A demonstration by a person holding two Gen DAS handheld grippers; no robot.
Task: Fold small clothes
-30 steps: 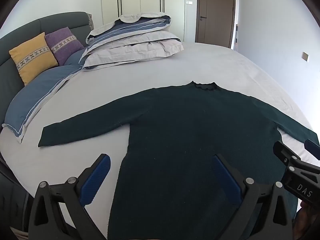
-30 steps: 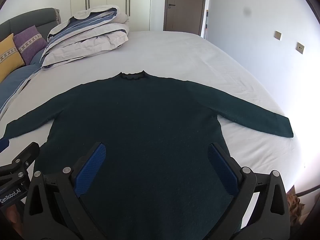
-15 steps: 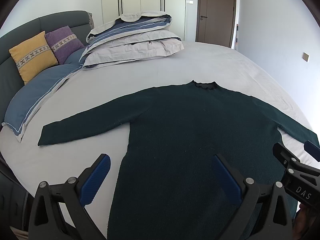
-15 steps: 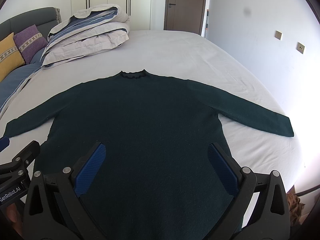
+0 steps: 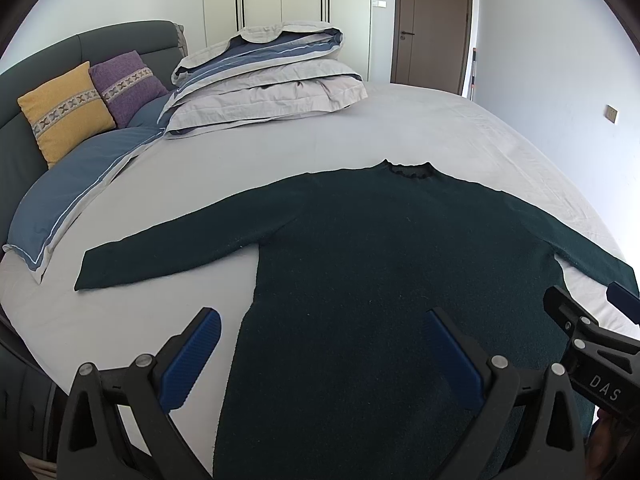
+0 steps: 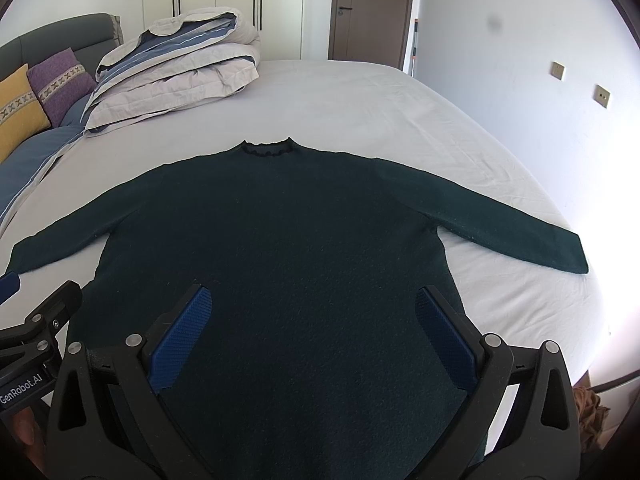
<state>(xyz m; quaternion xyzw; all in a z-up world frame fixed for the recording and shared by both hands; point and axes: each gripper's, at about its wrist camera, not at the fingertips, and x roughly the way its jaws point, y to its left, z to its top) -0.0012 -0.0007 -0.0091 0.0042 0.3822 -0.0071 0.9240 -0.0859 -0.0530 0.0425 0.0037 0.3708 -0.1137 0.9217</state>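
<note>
Well, almost nothing moved in 1 second: the left gripper [image 5: 320, 354] and right gripper [image 6: 314, 334] stay wide open, holding nothing. The sweater [image 6: 280, 240] lies flat, collar at 12 o'clock, so folding has not started.

I'm seeing even, bright daylight coming in from the right, blowing out the far right edge of the bed [image 6: 592, 312] in the right wrist view. Fisheye curvature is bending both frames, corners are vignetting black, and a dark smudge is sitting on the wall [image 6: 496, 23].

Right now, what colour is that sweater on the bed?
Dark green sweater, shown best in the right wrist view.
</note>
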